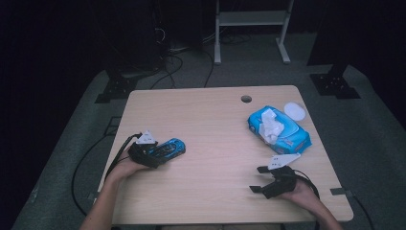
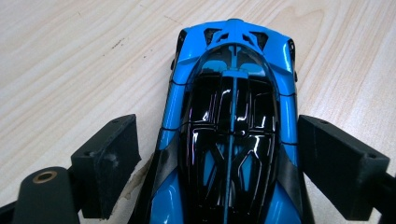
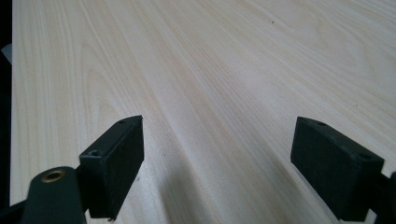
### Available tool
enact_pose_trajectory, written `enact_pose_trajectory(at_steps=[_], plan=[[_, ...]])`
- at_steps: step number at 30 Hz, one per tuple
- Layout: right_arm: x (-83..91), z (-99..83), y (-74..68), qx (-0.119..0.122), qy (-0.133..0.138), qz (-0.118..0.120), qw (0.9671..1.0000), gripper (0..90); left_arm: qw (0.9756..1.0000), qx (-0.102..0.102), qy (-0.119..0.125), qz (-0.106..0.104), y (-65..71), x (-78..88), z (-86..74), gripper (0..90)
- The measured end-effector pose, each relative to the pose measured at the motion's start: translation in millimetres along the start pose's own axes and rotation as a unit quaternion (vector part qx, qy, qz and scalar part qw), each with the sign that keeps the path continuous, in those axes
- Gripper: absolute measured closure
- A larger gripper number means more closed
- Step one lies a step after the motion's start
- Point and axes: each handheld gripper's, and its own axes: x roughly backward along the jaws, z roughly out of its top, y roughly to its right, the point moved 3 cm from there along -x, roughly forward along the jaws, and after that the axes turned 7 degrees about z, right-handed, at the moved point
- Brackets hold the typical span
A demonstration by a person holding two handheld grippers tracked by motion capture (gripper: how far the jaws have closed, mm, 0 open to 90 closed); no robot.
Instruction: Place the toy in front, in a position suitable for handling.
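Dim lab: bare table [image 1: 215,120]; floor cables [image 1: 172,67]; stands [image 1: 251,19]

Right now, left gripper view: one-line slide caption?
Left hand-held gripper straddles blue-and-black toy car on wooden table.

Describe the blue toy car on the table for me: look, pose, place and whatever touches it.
The toy car is a low sports model, glossy blue body with a shiny black canopy and black side panels, likely plastic or painted metal. It sits upright on the light wooden table near its left edge. The left tool straddles one end of it, one black jaw along each flank. The right-hand jaw looks at or very near the bodywork, the left-hand one a little clear. No damage shows.
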Motion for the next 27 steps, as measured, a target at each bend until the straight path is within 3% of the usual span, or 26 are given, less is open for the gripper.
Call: enact_pose_trajectory(at_steps=[10, 12, 13, 16, 20, 26, 27], plan=[[-0.3, -0.2, 0.3, 0.000, -0.001, 0.001, 1.0000, 16.7, 1.0000, -0.005, 0.002, -0.006, 2.5, -1.4, 1.3, 17.1], [-0.8, 0.0, -0.1, 0.001, -0.001, 0.001, 1.0000, 16.7, 1.0000, 0.002, 0.001, -0.007, 2.6, -2.6, 1.6, 17.3], [-0.5, 0.3, -0.4, 0.001, 0.000, 0.002, 1.0000, 16.6, 0.9997, -0.003, -0.020, -0.013, 1.7, -3.4, 3.6, 17.3], [-0.2, 0.3, -0.5, 0.001, 0.000, 0.002, 1.0000, 16.7, 0.9995, -0.012, -0.027, -0.013, 2.6, -4.1, 7.3, 17.4], [0.8, 0.4, -0.6, 0.000, 0.001, 0.002, 1.0000, 16.6, 0.9974, -0.030, -0.062, -0.021, 3.0, -7.0, 14.1, 21.6], [2.1, 0.3, -0.4, 0.003, 0.003, 0.002, 1.0000, 16.7, 0.9948, -0.029, -0.095, -0.025, 3.1, -10.0, 19.7, 22.4], [2.2, 0.4, 0.0, 0.003, 0.003, 0.002, 1.0000, 16.7, 0.9934, -0.035, -0.107, -0.023, 3.0, -10.7, 22.5, 22.8]])
